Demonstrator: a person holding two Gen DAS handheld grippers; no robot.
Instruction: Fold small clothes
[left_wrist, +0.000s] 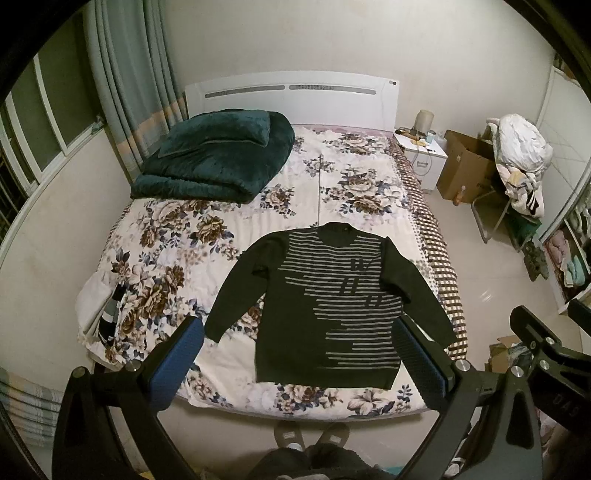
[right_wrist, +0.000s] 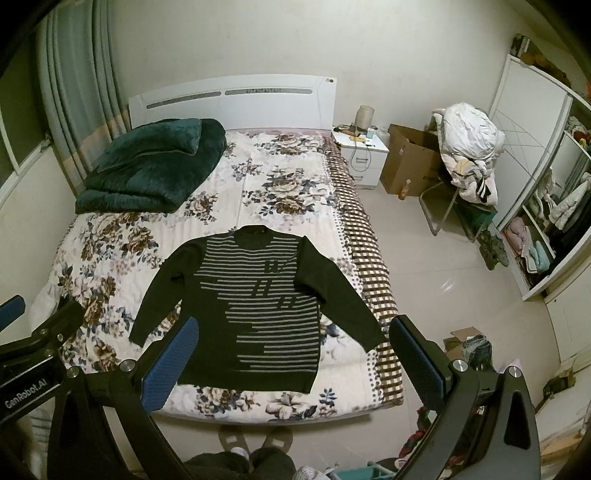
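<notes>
— Black knit sweater, grey horizontal stripes across the chest and down one side: where does it lie?
— Flat, face up, sleeves spread, on the floral bedspread, straight ahead of both tongs, hem nearest them, collar away.

— Left gripper?
— Held above the foot of the bed, jaws spread wide, blue pads bare, nothing between them. In its view the sweater's lower half shows between the fingers.

— Right gripper?
— Same entry: jaws wide apart, empty, held off the cloth. Sweater's hem sits just beyond its left finger.

— Other items?
— Folded dark green blanket, far ahead and left of the tongs, by the white headboard. White nightstand and cardboard box, far ahead to the right. Slippered feet directly beneath the tongs.
</notes>
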